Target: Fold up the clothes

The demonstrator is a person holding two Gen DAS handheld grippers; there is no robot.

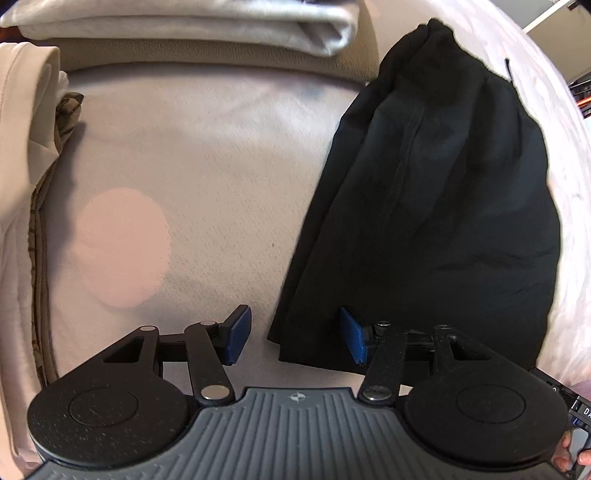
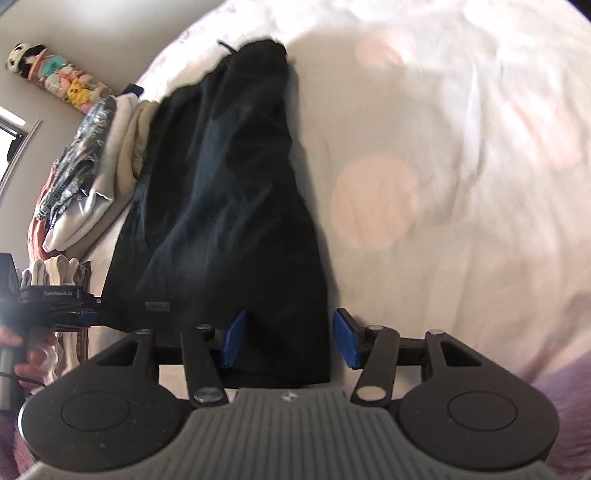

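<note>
The black garment (image 1: pixel 436 206) lies folded long on the pale bedspread (image 1: pixel 207 155), its long axis running from the bottom edge up to a narrow gathered end at upper right of the left wrist view, with bare cover to its left. Folded clothes (image 1: pixel 184 22) (pale ones) line the top and left edges. Both the left gripper (image 1: pixel 295 338) and right gripper (image 2: pixel 290 338) stand with fingers apart over the near hem, clamping nothing.
</note>
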